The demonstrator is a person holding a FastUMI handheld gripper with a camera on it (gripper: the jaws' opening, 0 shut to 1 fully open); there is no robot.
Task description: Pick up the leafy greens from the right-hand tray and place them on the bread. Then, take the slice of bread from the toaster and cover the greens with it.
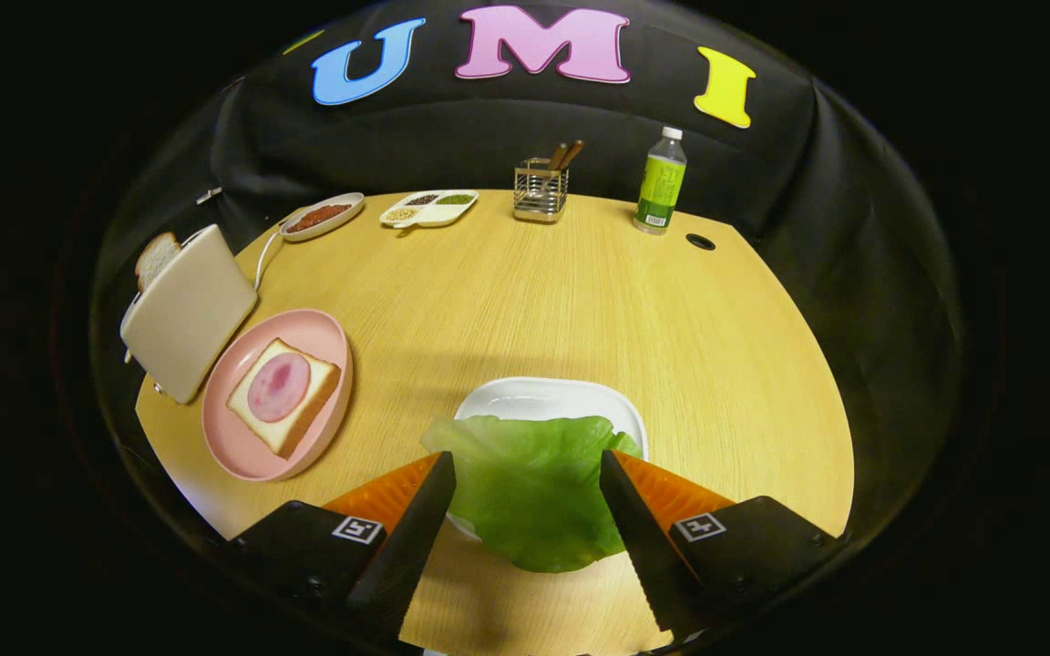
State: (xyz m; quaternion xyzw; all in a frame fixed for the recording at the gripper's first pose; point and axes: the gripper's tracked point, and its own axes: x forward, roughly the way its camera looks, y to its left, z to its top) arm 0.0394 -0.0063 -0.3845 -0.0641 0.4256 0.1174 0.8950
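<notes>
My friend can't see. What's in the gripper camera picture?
A green lettuce leaf sits between the gripper's two fingers, above a white tray. Farther left, bread with ham waits on a pink plate beside a toaster.

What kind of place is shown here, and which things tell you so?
Probably a staged kitchen table inside a recording booth. A toaster holding a bread slice stands beside a pink plate with bread and ham, and the open hand-held gripper has a lettuce leaf between its fingers, over a white tray.
</notes>
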